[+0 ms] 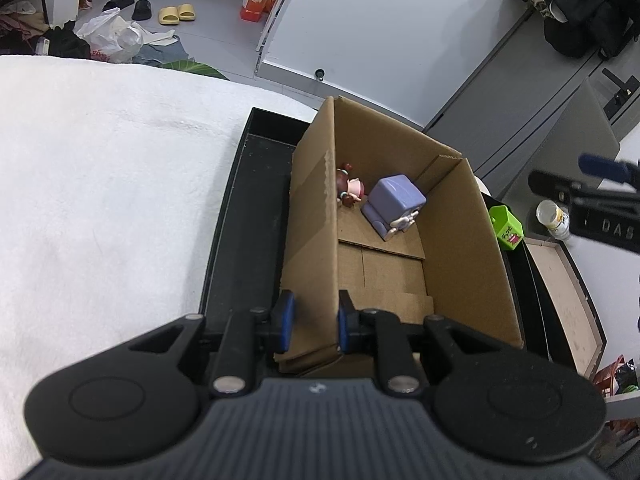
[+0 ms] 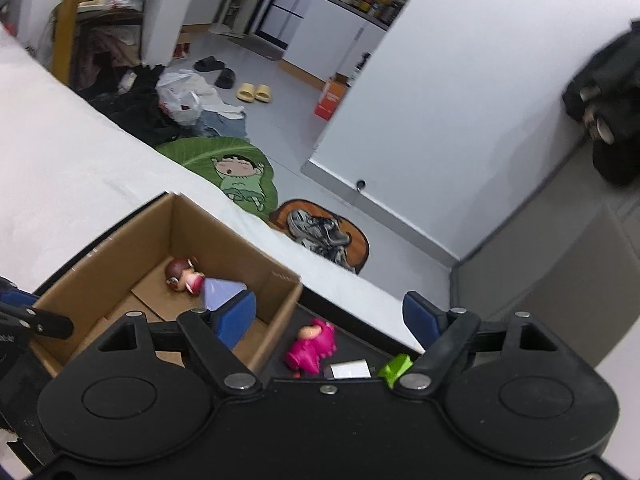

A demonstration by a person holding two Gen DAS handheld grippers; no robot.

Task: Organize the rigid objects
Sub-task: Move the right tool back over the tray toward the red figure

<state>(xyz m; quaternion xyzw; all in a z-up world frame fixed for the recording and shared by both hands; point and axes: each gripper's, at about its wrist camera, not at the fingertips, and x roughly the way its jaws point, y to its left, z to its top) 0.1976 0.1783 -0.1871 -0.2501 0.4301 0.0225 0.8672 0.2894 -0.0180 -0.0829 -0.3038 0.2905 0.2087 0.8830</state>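
An open cardboard box [image 1: 460, 240] stands in a black tray [image 1: 240, 220] on a white cloth. Inside it lie a purple block toy [image 1: 394, 200] and a small brown-haired doll [image 1: 350, 190]. My left gripper [image 1: 312, 320] is shut on the box's left wall near its front corner. My right gripper [image 2: 330, 316] is open and empty above the box's right side [image 2: 280, 292]. Below it in the tray lie a magenta figure [image 2: 312, 346] and a green toy [image 2: 394, 366]. The green toy also shows right of the box [image 1: 506, 226].
A white card [image 2: 350, 369] lies in the tray between the magenta figure and the green toy. A wooden tray [image 1: 568, 292] and a bottle [image 1: 554, 216] sit to the right. The right gripper's body [image 1: 592, 196] shows at the right edge.
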